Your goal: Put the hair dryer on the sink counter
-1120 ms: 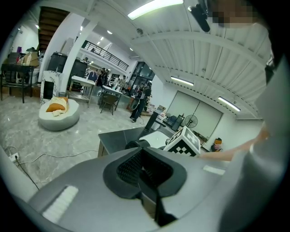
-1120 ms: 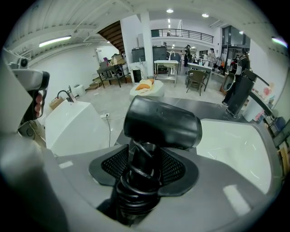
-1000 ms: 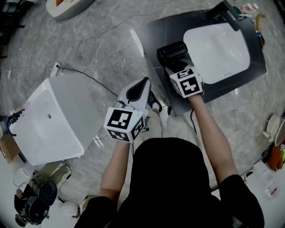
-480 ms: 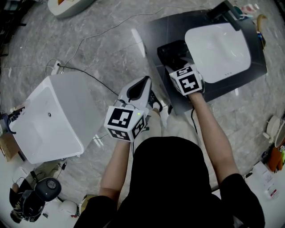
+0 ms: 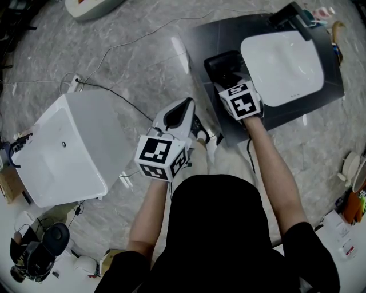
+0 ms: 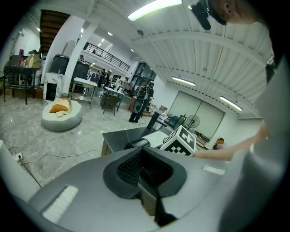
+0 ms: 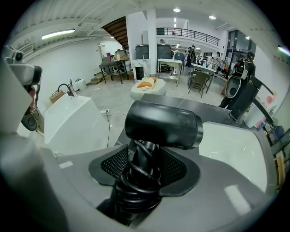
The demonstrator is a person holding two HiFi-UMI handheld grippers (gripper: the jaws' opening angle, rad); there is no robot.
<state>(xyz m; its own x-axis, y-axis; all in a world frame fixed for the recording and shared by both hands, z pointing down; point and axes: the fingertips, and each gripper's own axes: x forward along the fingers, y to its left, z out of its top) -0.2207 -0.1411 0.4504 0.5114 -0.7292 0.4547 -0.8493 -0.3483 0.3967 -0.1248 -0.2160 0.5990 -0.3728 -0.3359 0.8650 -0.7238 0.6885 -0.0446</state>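
Observation:
The black hair dryer (image 5: 224, 63) hangs over the left part of the dark sink counter (image 5: 197, 37), just left of the white basin (image 5: 283, 63). My right gripper (image 5: 229, 81) is shut on its handle, which has the cord wound round it (image 7: 138, 174); the dryer's barrel (image 7: 164, 123) lies crosswise above the jaws. Whether the dryer touches the counter (image 7: 199, 108) I cannot tell. My left gripper (image 5: 182, 110) is held over the floor, left of the counter's near corner, its jaws closed on nothing (image 6: 147, 170). From the left gripper view the dryer (image 6: 137, 144) shows beyond the jaws.
A big white box (image 5: 68, 149) stands on the marble floor at left, with a black cable (image 5: 114, 97) and a power strip (image 5: 71, 86) behind it. A black tap (image 5: 289, 14) rises at the basin's far end. Small bottles (image 5: 320, 11) sit at the counter's far right.
My right gripper has carried the dryer slightly farther over the counter, toward the basin. The left gripper has stayed where it was.

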